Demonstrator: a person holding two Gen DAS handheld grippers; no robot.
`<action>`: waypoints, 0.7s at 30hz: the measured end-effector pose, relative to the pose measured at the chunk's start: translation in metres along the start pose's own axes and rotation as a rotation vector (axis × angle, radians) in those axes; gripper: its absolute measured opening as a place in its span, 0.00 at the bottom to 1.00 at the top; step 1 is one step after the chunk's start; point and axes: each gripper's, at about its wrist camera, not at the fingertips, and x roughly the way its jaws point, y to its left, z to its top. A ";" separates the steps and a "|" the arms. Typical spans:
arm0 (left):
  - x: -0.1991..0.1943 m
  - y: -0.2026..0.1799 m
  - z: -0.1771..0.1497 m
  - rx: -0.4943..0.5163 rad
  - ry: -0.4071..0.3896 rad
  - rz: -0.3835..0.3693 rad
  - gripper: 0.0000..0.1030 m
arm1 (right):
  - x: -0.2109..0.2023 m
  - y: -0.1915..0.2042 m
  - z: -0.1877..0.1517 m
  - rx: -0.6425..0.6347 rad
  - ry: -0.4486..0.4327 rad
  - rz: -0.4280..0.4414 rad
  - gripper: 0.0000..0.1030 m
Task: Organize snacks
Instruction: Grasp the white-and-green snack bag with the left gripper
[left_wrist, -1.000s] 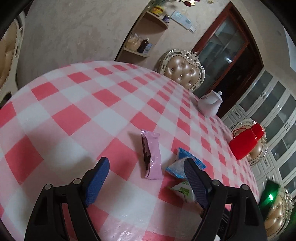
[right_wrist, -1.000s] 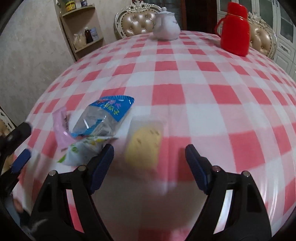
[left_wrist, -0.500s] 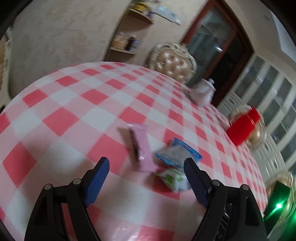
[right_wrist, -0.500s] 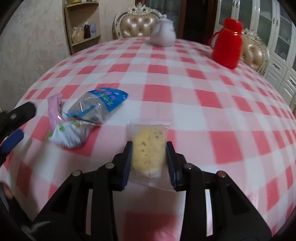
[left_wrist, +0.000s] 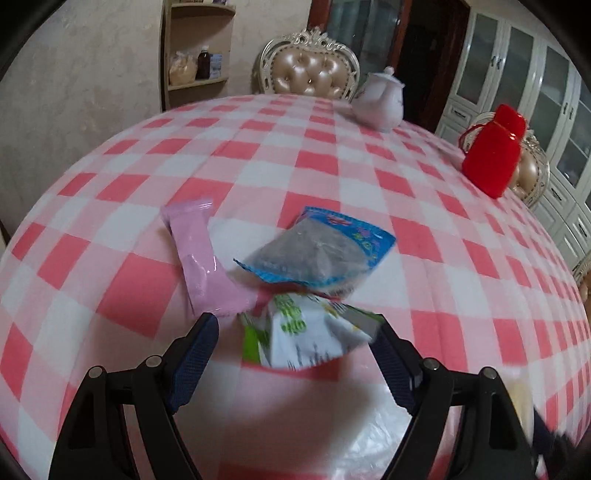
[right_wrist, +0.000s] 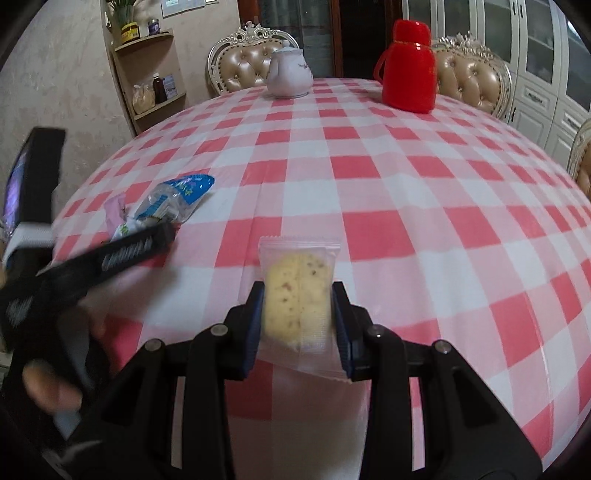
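Left wrist view first: the left gripper (left_wrist: 295, 328) is spread wide, its two blue-padded fingers straddling the green-and-white packet (left_wrist: 303, 332), which sits dead centre between the tips and a touch forward of them. That packet is the landmark. Its long axis runs roughly crosswise to the fingers, tilting up to the right, so its right corner lies right by the right finger while the left finger has a gap to close. Just beyond the packet, overlapping its far edge, lies the blue-trimmed clear bag (left_wrist: 317, 251); to the packet's far left, touching that same cluster, the pink bar (left_wrist: 201, 254) points away along the checked tablecloth (left_wrist: 424, 229).

Over on the right wrist view, the right gripper (right_wrist: 298, 314) is pinched narrow on the clear-wrapped cookie (right_wrist: 297, 302), held lifted over the cloth, well to the right of the packet. So the left hand is plainly the nearer one (the right is busy anyway). My read: a straight squeeze should take the packet, though the bag resting on it may drag along.

Far behind the packet stand the white teapot (left_wrist: 380, 103) and red flask (left_wrist: 491, 158).
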 end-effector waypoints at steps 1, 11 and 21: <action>0.000 0.002 0.001 0.013 -0.001 -0.013 0.72 | -0.001 -0.001 -0.002 0.002 0.006 0.010 0.38; -0.053 0.024 -0.024 0.129 -0.060 -0.100 0.04 | -0.015 0.000 -0.007 -0.005 -0.016 0.058 0.38; -0.065 -0.003 -0.018 0.240 -0.193 -0.111 0.84 | -0.015 -0.010 -0.006 0.053 -0.014 0.078 0.38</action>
